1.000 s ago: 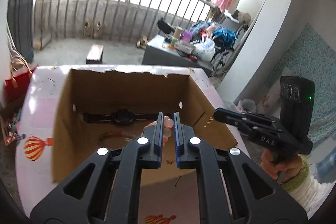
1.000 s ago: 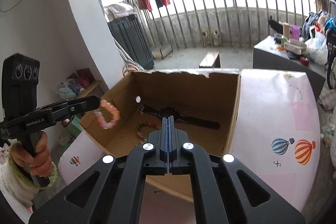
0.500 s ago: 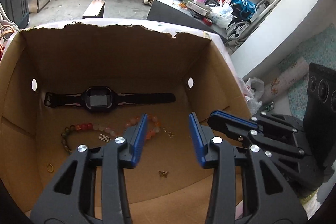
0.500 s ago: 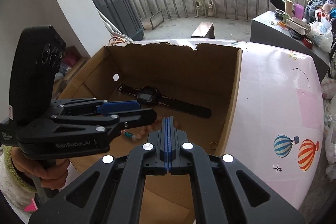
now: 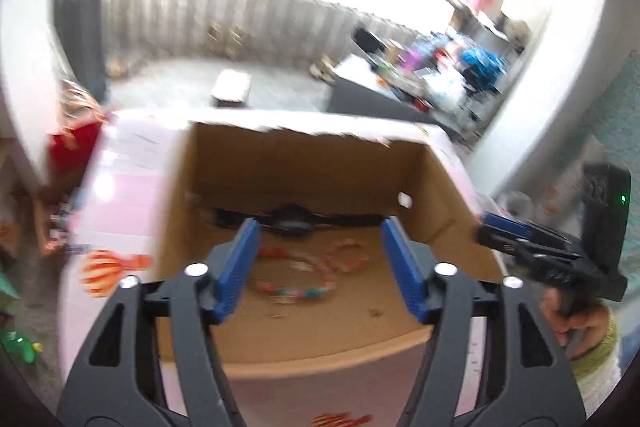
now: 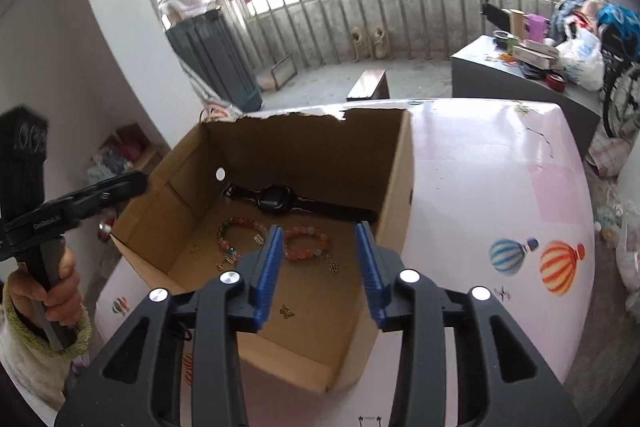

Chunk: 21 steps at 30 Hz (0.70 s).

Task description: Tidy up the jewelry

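In the left wrist view, the left hand-held gripper [image 5: 320, 269] now stands wide open and empty at lower centre. A second ago it was pinched on the pink bead bracelet, and half a second ago it had just spread low inside the cardboard box [image 5: 448, 187]. It has since pulled back up, and the whole frame is smeared by that motion. The pink bead bracelet [image 5: 347, 254] seems to lie on the box floor at frame centre, though the blur makes its outline uncertain.

The sharper right wrist view settles it: the bracelet [image 6: 306, 242] rests on the floor at centre, just right of a multicoloured bead bracelet [image 6: 234, 233] and in front of the black watch [image 6: 278, 199]. The right hand-held gripper [image 6: 320, 269], shut until now, has opened and holds nothing. This piece looks delivered, and the pink surface [image 6: 480, 187] shows no loose jewelry.
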Available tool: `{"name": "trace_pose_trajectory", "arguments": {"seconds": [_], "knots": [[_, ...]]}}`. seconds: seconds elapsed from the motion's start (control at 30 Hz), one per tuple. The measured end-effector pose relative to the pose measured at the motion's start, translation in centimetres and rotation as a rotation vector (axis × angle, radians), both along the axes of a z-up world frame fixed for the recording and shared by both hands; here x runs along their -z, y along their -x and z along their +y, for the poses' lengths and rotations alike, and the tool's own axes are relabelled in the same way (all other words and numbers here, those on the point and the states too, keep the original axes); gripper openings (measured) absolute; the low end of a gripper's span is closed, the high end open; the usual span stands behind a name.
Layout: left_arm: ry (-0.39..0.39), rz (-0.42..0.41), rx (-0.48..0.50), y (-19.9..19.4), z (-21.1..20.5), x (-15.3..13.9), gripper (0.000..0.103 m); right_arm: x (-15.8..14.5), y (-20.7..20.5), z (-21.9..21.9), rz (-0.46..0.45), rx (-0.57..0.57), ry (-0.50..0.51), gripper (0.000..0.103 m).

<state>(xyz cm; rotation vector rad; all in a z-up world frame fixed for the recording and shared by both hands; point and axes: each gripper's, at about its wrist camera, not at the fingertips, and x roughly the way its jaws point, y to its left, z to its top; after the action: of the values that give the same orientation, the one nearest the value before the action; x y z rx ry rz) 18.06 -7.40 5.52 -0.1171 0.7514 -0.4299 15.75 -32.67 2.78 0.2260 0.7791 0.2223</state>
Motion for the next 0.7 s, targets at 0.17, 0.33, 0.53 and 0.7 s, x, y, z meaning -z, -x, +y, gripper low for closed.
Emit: {"name": "trace_pose_trajectory", "arguments": {"seconds": [0.17, 0.33, 0.53, 0.7], "knots": [[-0.030, 0.026, -0.163, 1.0, 5.3, 1.3, 0.083, 2.7, 2.3, -2.6, 0.074, 0.113, -0.147, 0.051], [0.069, 0.265, -0.187, -1.1, 7.1, 6.2, 0.083, 5.2, 2.5, -2.7, 0.153, 0.132, -0.236, 0.051], [0.077, 0.284, -0.145, -0.5, 4.4, 7.4, 0.083, 4.9, 2.2, -1.3, 0.182, 0.094, -0.228, 0.051], [0.063, 0.283, -0.156, 0.1, 3.6, 7.2, 0.083, 4.6, 2.2, -1.0, 0.196, 0.104, -0.208, 0.051]]}}
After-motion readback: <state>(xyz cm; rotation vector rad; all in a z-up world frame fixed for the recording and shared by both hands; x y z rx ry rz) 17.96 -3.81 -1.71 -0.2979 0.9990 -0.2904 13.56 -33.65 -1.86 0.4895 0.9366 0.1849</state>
